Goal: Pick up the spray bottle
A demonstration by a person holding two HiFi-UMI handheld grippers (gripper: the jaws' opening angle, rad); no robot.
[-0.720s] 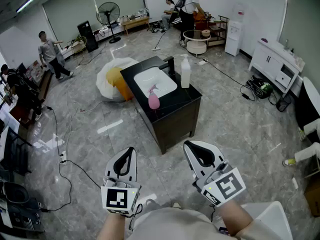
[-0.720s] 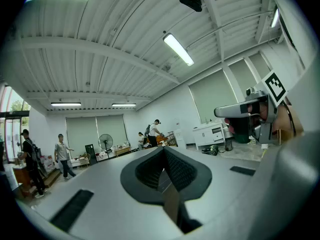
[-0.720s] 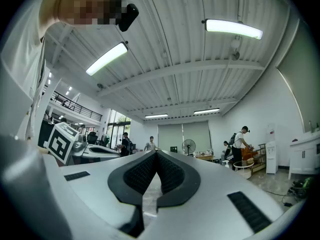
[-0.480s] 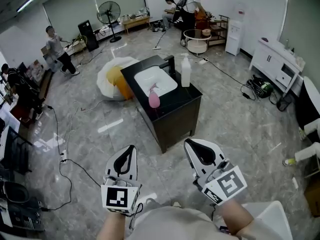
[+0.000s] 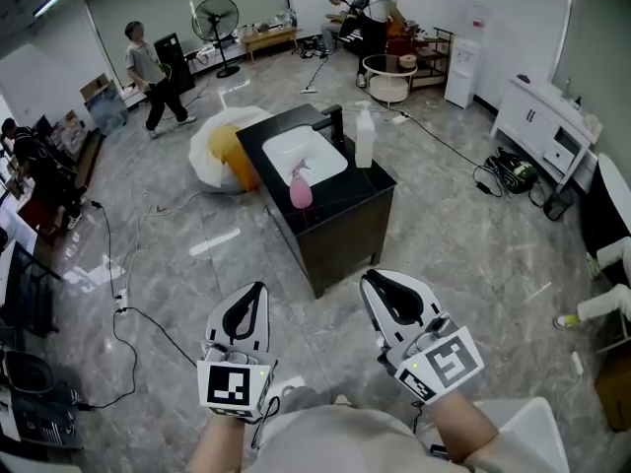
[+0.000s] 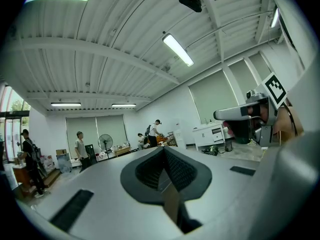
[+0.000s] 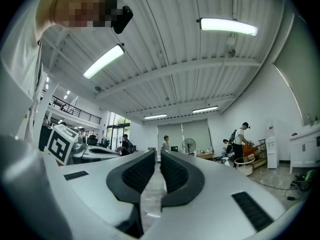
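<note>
A pink spray bottle (image 5: 300, 191) stands on the near part of a black sink cabinet (image 5: 345, 217), beside its white basin (image 5: 304, 156). A taller white bottle (image 5: 365, 140) stands at the cabinet's right side. My left gripper (image 5: 257, 287) and right gripper (image 5: 369, 278) are held low near my body, well short of the cabinet, both pointing toward it. Both are shut with nothing between the jaws. The left gripper view shows its pads (image 6: 176, 170) meeting at the tip. The right gripper view shows its pads (image 7: 172, 172) close together and empty.
A yellow and white bag (image 5: 221, 150) lies on the marble floor behind the cabinet. Cables (image 5: 120, 308) trail over the floor at left. A standing fan (image 5: 216, 18), a walking person (image 5: 148, 62), people at a round table (image 5: 386, 79) and a white sideboard (image 5: 542, 121) stand farther off.
The person at the far left has walked toward the fan. Both grippers have stayed low, level and shut; the view has shifted only slightly.
</note>
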